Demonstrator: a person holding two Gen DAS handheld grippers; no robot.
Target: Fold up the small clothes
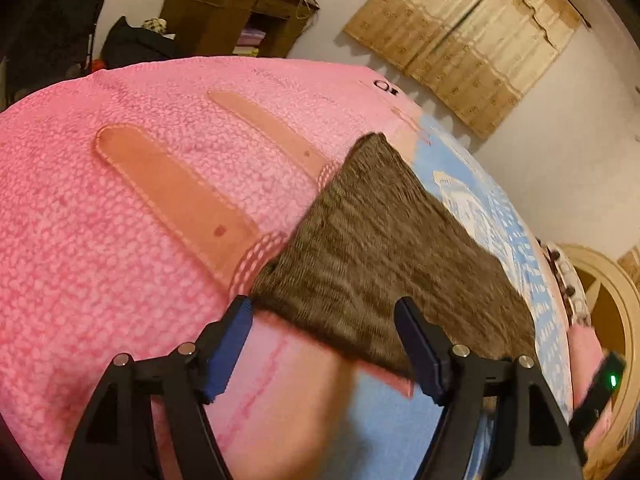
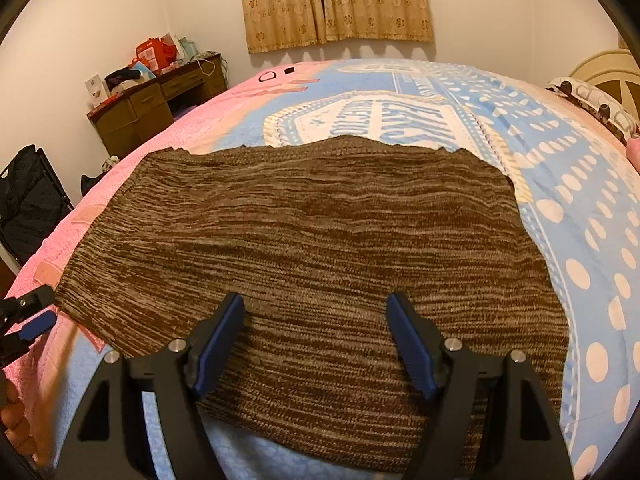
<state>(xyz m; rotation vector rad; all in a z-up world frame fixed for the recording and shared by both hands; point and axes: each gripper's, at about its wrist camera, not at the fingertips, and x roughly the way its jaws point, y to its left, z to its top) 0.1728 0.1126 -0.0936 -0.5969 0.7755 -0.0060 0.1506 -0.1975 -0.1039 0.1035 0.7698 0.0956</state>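
Right gripper [image 2: 316,316] nearest, jaws spread wide, gripping nothing, poised above near edge of brown knit garment [image 2: 316,240]. Garment lies flat on bedspread [image 2: 580,208], long axis running left-right across right wrist view, knit stripes parallel to it, far edge wavy. Left gripper [image 1: 324,316] at garment's left end, jaws likewise wide apart, fabric corner between them but not clamped. Pink section of bedspread beyond left end; wooden desk [image 2: 160,104] and curtain [image 2: 336,0] against far wall
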